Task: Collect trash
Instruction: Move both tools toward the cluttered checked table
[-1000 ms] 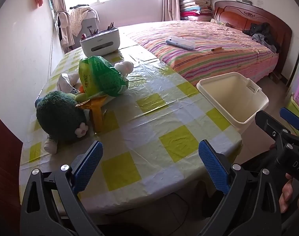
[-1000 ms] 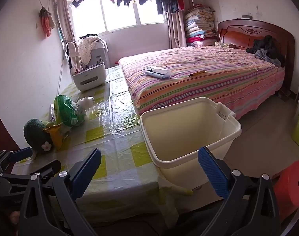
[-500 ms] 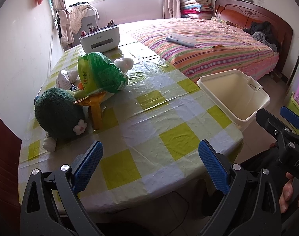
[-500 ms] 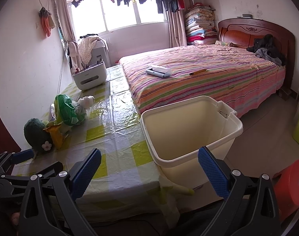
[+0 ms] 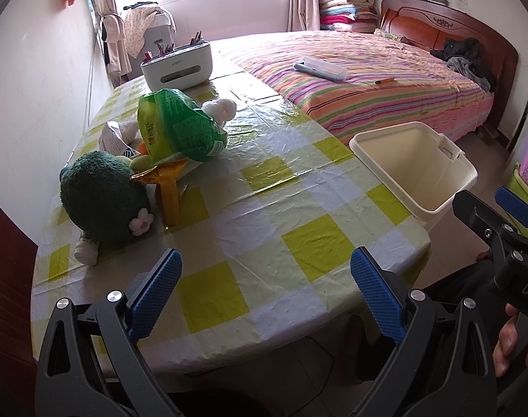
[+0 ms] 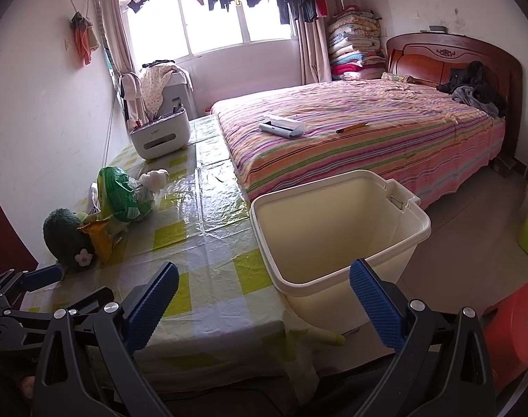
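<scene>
- Trash, three pieces counted: one green snack bag (image 5: 180, 123), one orange wrapper (image 5: 166, 187), one silver-white packet (image 5: 112, 137). They lie heaped at about 10 o'clock on the desk (image 5: 298, 243) in the left wrist view, touching one another, near the wall edge. Any further pieces under the heap cannot be told.
- Plush toys, two: one dark green (image 5: 104, 198) pressed against the orange wrapper, one white (image 5: 220, 109) partly under the green bag. Judged as keepers, not trash, so each pick likely needs to separate wrapper from toy.
- Bin (image 6: 337, 229), one, cream, open, nothing seen inside. It stands on the floor against the desk's 3 o'clock edge, rim near desk height, presumably so trash can be dropped straight in.
- Left hand-held gripper (image 5: 264, 295): jaws wide, holding nothing, hovering over the near desk edge at 6 o'clock, aimed toward the heap; judged ready for the first pick.
- Right hand-held gripper (image 6: 264, 302): jaws wide, holding nothing, facing the bin, well apart from the trash.
- White organiser box (image 5: 177, 66), one, at 12 o'clock, far end of desk.
- Bed (image 6: 368, 132), one, striped cover, beyond the desk.
- Red stool (image 6: 514, 326), one, on the floor at 4 o'clock in the right wrist view.
</scene>
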`<action>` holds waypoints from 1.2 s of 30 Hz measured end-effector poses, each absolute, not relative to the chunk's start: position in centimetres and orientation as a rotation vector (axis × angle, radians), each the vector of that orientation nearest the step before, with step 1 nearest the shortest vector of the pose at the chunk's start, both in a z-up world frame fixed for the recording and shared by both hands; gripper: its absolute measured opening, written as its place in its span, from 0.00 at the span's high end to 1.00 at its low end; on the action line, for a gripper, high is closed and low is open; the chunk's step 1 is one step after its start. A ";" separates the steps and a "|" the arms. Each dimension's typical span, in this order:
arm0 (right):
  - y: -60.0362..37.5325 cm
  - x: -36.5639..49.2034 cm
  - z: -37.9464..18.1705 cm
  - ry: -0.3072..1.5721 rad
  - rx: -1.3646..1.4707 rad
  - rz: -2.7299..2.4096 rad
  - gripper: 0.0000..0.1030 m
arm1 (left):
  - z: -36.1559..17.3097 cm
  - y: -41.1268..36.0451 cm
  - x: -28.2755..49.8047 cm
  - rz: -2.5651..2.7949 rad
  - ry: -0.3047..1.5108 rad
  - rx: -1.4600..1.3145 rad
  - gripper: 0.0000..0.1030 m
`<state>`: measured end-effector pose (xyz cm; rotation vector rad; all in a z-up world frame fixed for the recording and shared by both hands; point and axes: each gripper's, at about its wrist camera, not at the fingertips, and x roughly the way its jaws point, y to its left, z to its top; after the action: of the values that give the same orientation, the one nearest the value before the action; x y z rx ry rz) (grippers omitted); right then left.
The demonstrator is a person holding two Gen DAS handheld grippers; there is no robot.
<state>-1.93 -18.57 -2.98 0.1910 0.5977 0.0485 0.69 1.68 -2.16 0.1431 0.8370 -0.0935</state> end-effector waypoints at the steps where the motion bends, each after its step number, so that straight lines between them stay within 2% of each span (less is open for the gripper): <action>1: -18.6 -2.1 -2.9 0.584 0.202 0.053 0.07 | -2.2 1.7 0.7 -0.093 0.839 0.144 0.07; 10: -18.4 -2.0 -2.8 0.562 0.220 0.066 0.07 | -2.4 1.7 0.7 -0.093 0.844 0.144 0.07; 14: -18.2 -1.6 -3.0 0.627 0.173 0.054 0.07 | -2.4 2.0 0.9 -0.087 0.847 0.136 0.07; 23: -17.9 -1.0 -3.0 0.632 0.171 0.070 0.07 | -2.4 2.6 1.1 -0.074 0.848 0.131 0.07; 36: -16.4 0.0 -2.5 0.582 0.132 0.112 0.07 | -2.2 4.8 1.7 -0.033 0.849 0.089 0.07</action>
<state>0.02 -16.38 -2.46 0.1320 0.5820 0.1118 1.74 4.81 -2.17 0.0890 0.8494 -0.0329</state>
